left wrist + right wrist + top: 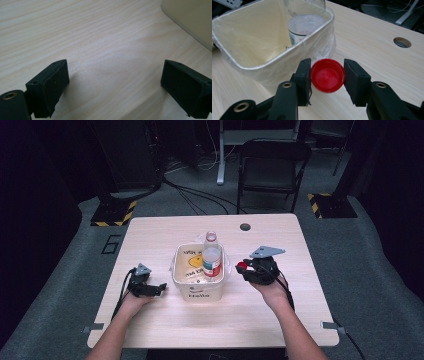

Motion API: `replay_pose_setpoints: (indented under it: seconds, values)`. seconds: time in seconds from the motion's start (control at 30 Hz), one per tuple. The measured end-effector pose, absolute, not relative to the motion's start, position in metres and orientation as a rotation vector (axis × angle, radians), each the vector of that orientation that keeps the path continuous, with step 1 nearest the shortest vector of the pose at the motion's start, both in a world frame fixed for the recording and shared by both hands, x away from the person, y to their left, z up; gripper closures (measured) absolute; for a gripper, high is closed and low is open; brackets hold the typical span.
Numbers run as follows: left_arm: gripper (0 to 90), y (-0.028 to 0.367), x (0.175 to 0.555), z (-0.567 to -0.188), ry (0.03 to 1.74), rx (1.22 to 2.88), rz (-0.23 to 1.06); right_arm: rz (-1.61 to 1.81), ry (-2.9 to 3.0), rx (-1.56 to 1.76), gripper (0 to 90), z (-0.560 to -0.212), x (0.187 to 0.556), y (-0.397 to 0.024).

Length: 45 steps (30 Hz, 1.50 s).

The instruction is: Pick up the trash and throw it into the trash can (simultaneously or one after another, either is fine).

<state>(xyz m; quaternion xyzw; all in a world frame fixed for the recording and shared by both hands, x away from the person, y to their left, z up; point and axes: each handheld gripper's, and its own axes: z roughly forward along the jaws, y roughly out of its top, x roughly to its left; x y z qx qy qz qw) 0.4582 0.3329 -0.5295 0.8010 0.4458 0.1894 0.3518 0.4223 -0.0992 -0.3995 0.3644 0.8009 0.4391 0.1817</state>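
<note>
Your right gripper [327,75] pinches a red cap [327,75] just beside the bin [198,287] mid-tabletop, where the uncapped bottle [211,255] stands, while your left gripper [115,85] rests wide open and empty; likely next, drop the cap into the bin.

Table [165,320] brightly lit, surroundings dark; soft shadows under jaws; high view perhaps slightly soft.
</note>
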Motion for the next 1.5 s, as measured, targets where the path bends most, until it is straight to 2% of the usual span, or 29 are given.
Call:
replay_pose_setpoints:
  seconds: [0.73,1.5]
  values:
    - [7.8,0.333,0.458,-0.529,1.151,2.076,0.492,1.306,2.274,0.901,57.9,-0.374,0.416,-0.074]
    - [7.8,0.333,0.458,-0.529,1.153,2.074,0.49,1.309,2.323,0.834,57.8,-0.382,0.418,-0.048]
